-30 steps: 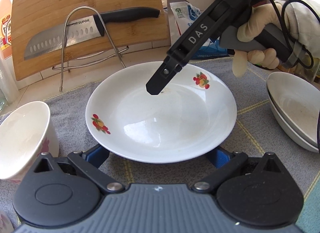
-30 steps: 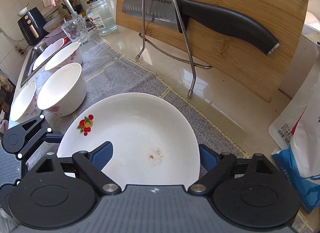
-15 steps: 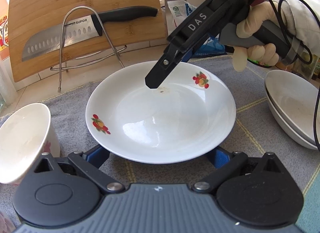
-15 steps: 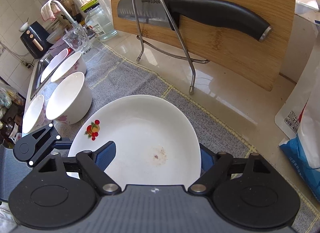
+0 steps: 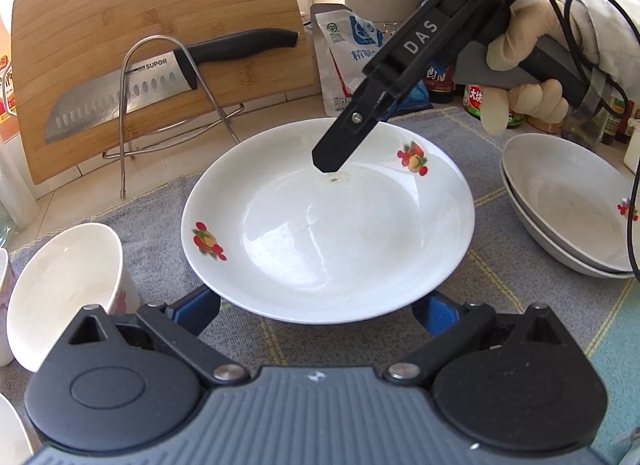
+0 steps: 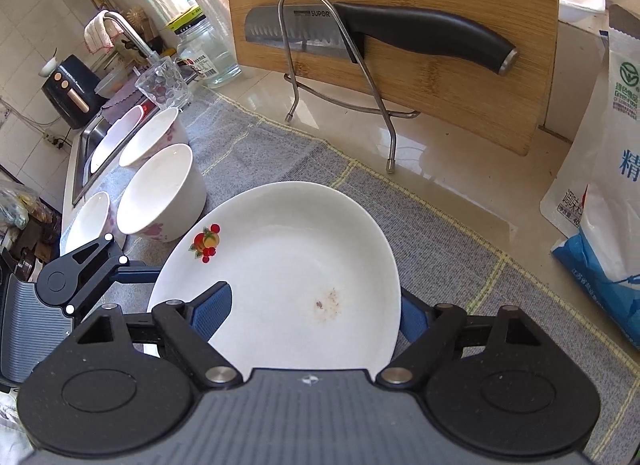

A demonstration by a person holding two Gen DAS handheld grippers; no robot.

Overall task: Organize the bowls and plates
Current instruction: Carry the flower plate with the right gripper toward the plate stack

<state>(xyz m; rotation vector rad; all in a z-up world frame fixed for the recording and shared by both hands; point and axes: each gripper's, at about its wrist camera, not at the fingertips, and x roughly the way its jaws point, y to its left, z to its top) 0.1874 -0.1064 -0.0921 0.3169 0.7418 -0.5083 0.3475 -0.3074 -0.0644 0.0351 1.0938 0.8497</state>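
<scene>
A white plate [image 5: 328, 233] with small fruit prints sits in the middle of the left wrist view, resting on a grey woven mat [image 5: 160, 201]. In its well, toward the far side, there is a little brown smear of food. The left gripper [image 5: 316, 315] has its two blue-padded fingers spread wide at the bottom of the frame, one on either side of the plate's near rim and slipped under it; they grip nothing. The right gripper [image 6: 316, 315] comes in from the upper right, held by a gloved hand [image 5: 520, 65]. In its own view the fingers also stand well apart: the left one lies over the inside of the plate and the right one outside the rim, with no squeeze on the china.

At the lower left of the left wrist view stands a white bowl [image 5: 64, 293] with a pink flower print, and at the right edge two shallow dishes [image 5: 560, 201] are nested together. Behind the plate, at upper left, a bamboo cutting board [image 5: 160, 45] leans with a knife [image 5: 160, 81] in a wire rack [image 5: 168, 113]. In the right wrist view more bowls [image 6: 160, 193] line up toward a sink [image 6: 86, 157] at the left.
</scene>
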